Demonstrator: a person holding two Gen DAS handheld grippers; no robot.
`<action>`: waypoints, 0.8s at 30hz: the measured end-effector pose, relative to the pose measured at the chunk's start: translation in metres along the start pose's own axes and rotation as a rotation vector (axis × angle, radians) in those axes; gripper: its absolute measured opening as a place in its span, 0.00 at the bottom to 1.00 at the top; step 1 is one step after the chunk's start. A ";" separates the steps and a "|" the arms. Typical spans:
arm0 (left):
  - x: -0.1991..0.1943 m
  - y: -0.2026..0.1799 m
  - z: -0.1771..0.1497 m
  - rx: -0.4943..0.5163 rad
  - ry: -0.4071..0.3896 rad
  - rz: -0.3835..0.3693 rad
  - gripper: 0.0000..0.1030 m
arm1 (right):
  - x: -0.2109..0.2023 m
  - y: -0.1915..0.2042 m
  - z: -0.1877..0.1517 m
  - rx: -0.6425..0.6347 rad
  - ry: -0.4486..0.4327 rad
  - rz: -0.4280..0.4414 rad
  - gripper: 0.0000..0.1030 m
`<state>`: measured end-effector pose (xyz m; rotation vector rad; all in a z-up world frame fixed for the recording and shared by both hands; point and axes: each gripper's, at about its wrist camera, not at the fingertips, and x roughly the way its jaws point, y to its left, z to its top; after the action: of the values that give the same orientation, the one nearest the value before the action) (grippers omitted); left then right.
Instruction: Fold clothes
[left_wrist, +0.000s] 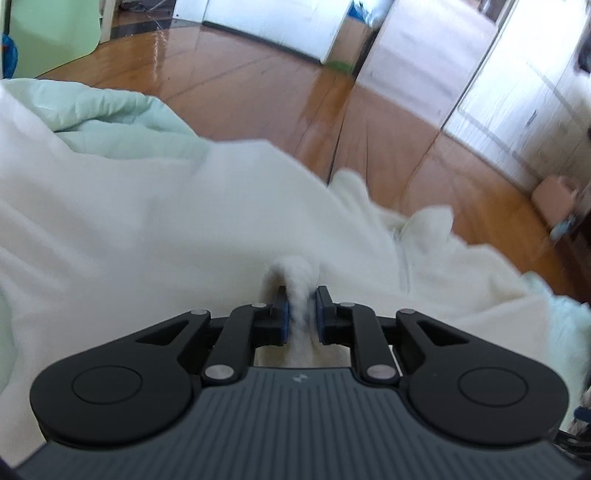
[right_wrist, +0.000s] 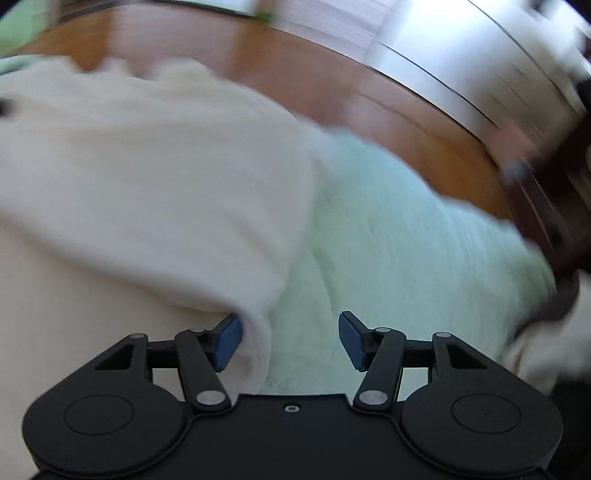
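The left gripper (left_wrist: 302, 312) is clenched on a bunched fold of the cream fleece garment (left_wrist: 184, 229), which spreads over a pale green quilt (left_wrist: 110, 118); the right gripper (right_wrist: 290, 341) stands released, its left pad (right_wrist: 227, 341) brushing the garment's edge above the quilt; beyond lies a glossy wooden floor (left_wrist: 258, 74).
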<state>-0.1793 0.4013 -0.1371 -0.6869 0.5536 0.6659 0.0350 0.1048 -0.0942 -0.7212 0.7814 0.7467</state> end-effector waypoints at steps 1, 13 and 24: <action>0.000 0.004 -0.002 -0.046 0.001 -0.019 0.15 | -0.022 -0.007 0.015 -0.024 -0.017 0.051 0.62; 0.017 0.008 0.006 -0.033 0.099 -0.055 0.42 | -0.025 -0.023 0.166 -0.133 0.056 0.035 0.65; 0.036 -0.015 -0.012 0.168 -0.022 0.024 0.20 | 0.145 -0.085 0.088 0.589 0.074 0.077 0.10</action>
<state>-0.1471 0.3972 -0.1623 -0.5158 0.5910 0.6404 0.2049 0.1737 -0.1435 -0.1884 1.0394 0.5187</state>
